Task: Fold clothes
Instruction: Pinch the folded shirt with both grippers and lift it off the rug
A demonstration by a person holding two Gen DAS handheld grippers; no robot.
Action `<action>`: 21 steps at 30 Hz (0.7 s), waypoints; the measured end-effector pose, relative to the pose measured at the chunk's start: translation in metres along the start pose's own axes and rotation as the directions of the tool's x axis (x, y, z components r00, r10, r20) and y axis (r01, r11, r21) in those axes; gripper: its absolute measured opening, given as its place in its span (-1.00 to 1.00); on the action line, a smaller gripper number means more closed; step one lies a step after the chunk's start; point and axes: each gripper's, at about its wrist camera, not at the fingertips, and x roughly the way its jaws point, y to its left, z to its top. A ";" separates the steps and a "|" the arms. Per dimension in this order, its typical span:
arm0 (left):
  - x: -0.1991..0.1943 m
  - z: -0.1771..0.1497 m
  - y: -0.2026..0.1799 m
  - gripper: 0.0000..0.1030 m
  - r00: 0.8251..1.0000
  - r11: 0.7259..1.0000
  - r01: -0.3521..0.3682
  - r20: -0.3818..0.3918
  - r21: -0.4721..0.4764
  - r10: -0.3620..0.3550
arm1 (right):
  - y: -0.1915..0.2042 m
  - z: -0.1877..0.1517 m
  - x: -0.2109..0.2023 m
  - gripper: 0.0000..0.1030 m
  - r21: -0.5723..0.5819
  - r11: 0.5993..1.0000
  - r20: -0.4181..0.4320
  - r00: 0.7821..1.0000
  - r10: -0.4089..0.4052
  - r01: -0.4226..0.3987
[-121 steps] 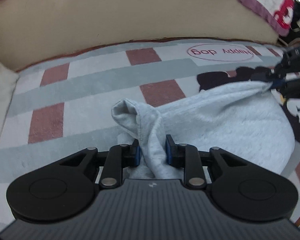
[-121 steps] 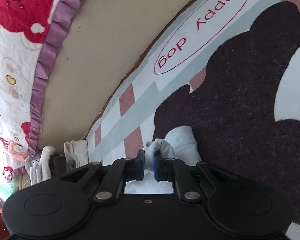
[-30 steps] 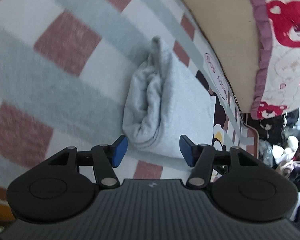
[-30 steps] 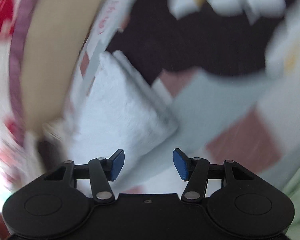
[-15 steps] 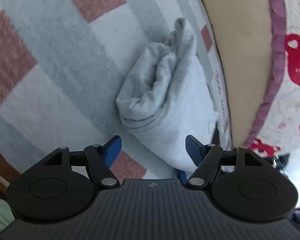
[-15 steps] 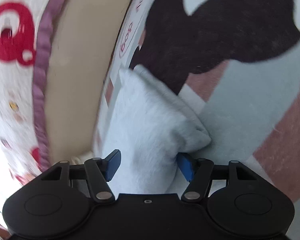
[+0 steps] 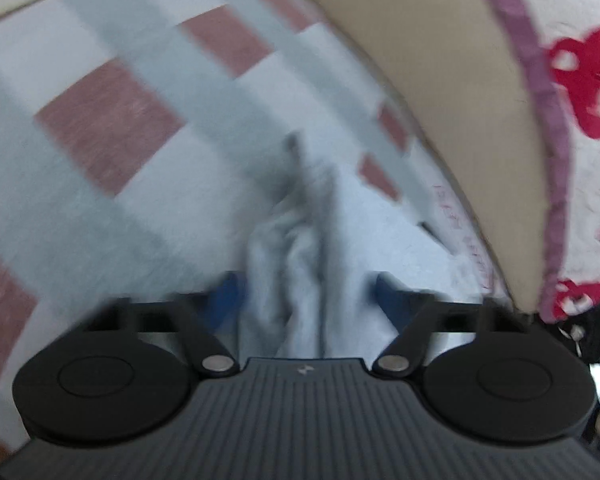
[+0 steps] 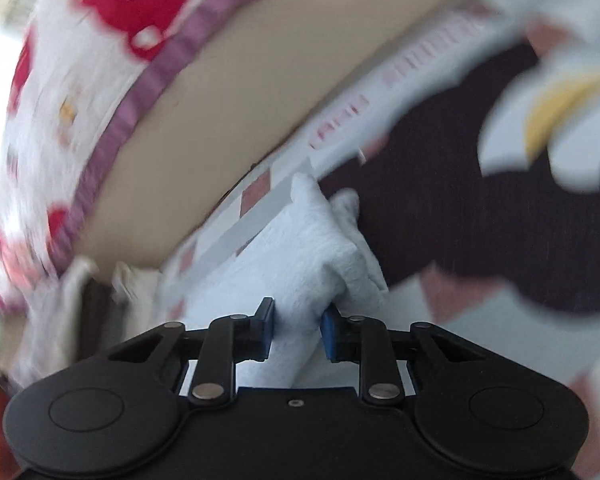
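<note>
Both grippers are closing on a folded grey garment [image 8: 312,256] lying on a checked blanket [image 7: 112,120]. The right gripper [image 8: 296,332] pinches its six o'clock end; the left gripper [image 7: 306,300] straddles bunched folds, blurred.

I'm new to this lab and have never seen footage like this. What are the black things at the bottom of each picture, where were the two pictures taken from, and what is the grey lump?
No robot arm here: a person holds a two-finger hand tool in each hand, with a wide-angle camera on each looking along its fingers. The black shapes are the tools themselves. One picture is from the left gripper, the other from the right gripper. The lump is a folded light grey knit garment lying on a checked blanket of grey, white and dusty-red squares, which also carries a dark brown cartoon print. Both views are blurred. Both grippers' jaws are closing with the garment between them; the right one's blue pads already pinch a fold.
</note>
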 end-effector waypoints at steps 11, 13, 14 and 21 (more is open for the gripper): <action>-0.003 -0.013 -0.040 -0.42 0.992 0.934 -0.122 0.060 0.336 0.108 | -0.041 -0.005 -0.005 -0.28 0.200 0.980 -0.092 0.996 0.013 0.006; -0.002 -0.009 -0.036 -0.36 0.994 0.934 -0.112 0.051 0.339 0.100 | -0.046 -0.004 -0.005 -0.17 0.220 0.976 -0.112 0.993 0.024 0.002; 0.001 -0.007 -0.033 -0.29 0.994 0.936 -0.107 0.045 0.336 0.098 | -0.046 -0.002 -0.002 -0.11 0.214 0.977 -0.130 0.991 0.022 0.007; 0.023 0.017 -0.015 0.16 0.999 0.954 -0.053 0.017 0.295 0.050 | -0.051 0.002 0.020 0.29 0.349 0.937 -0.130 0.990 0.053 -0.004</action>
